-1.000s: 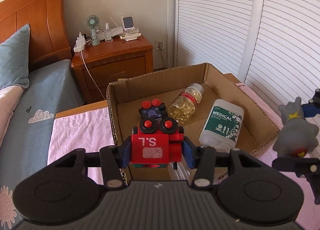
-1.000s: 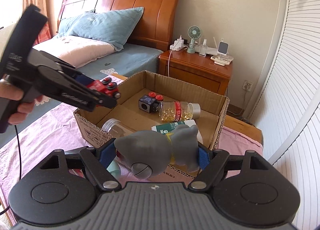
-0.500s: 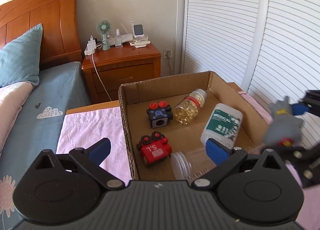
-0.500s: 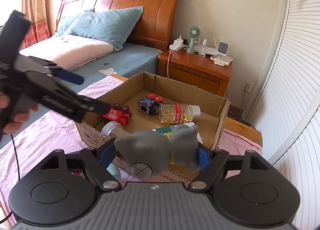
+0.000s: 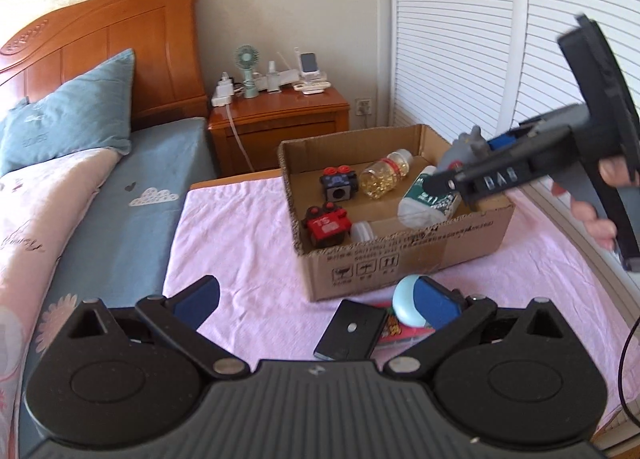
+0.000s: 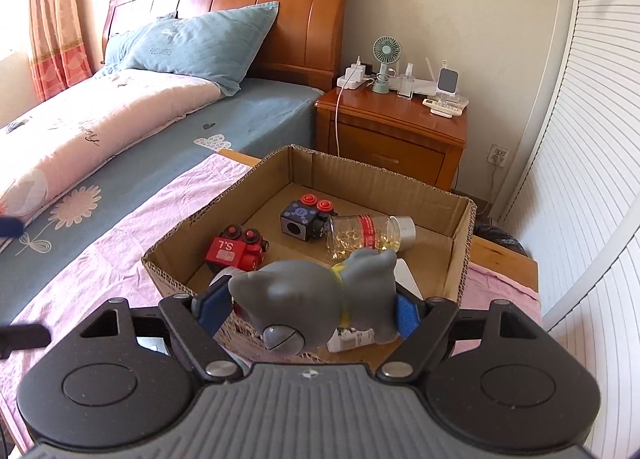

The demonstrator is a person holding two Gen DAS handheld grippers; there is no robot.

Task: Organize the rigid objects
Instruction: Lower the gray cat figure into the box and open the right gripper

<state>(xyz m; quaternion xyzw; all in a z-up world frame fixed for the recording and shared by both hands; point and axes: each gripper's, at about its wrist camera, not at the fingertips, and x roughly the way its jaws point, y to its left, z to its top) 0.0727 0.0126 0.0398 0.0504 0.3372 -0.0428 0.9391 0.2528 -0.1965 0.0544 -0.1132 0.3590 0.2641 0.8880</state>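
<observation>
Before box: black plate, left view only.

- Pink cloth covers the supporting surface; wooden edge visible at the far end.
- Cardboard box sits directly on the cloth, open side up.
- Black flat plate lies on the cloth just in front of the box.
- Light-blue round object and a red printed item lie beside the plate.
</observation>
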